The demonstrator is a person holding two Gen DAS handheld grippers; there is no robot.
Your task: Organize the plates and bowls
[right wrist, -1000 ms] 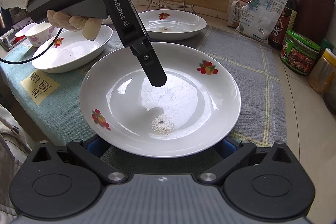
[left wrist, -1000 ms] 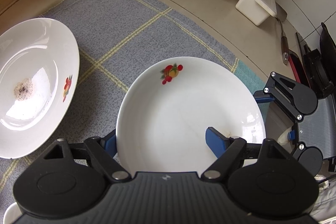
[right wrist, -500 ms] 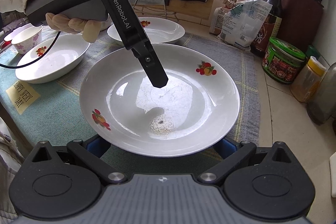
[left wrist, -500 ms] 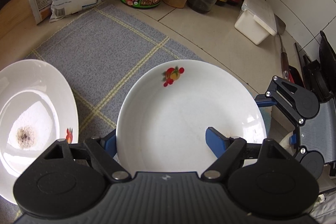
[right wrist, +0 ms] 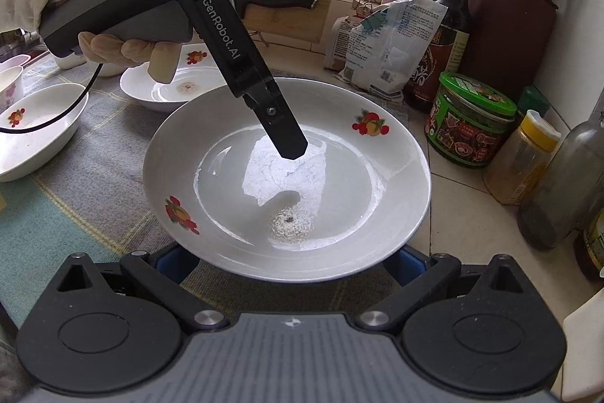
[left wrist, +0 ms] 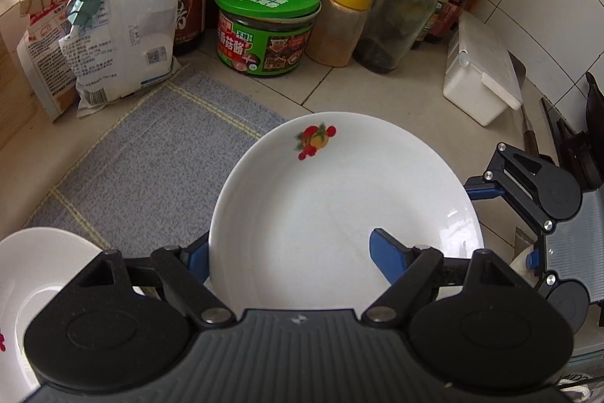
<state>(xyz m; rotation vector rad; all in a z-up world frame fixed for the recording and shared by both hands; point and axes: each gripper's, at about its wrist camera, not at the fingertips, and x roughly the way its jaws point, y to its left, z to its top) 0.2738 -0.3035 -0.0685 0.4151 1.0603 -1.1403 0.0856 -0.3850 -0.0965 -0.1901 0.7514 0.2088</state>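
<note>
**A:** Where is the plate [left wrist: 339,206] sitting against the fingers?

**B:** The left gripper [left wrist: 290,252] straddles its near rim. One blue finger [left wrist: 389,259] reaches over the white inside. The other goes outside the rim and under it, mostly hidden. In the right wrist view that upper finger's black back hangs over the middle of the plate, casting a shadow on the glaze below.

**A:** So is it clamped?

**B:** I cannot tell. The jaws stand fairly wide with the rim between them, but no pad is plainly pressing. A gloved hand [right wrist: 124,14] holds that gripper's handle.

**A:** And the right gripper [right wrist: 290,263]?

**B:** Both its blue fingers run under the plate's near edge, one on each side, with their tips covered. Whether they pinch or only lie beneath it, I cannot tell.

**A:** And the plate's place?

**B:** In front of the green-lidded jar [left wrist: 266,25], near it but apart. It is roughly level, fruit print towards the jar, and partly overhangs the corner of the grey mat [left wrist: 151,169] that lies before the jar.
</note>
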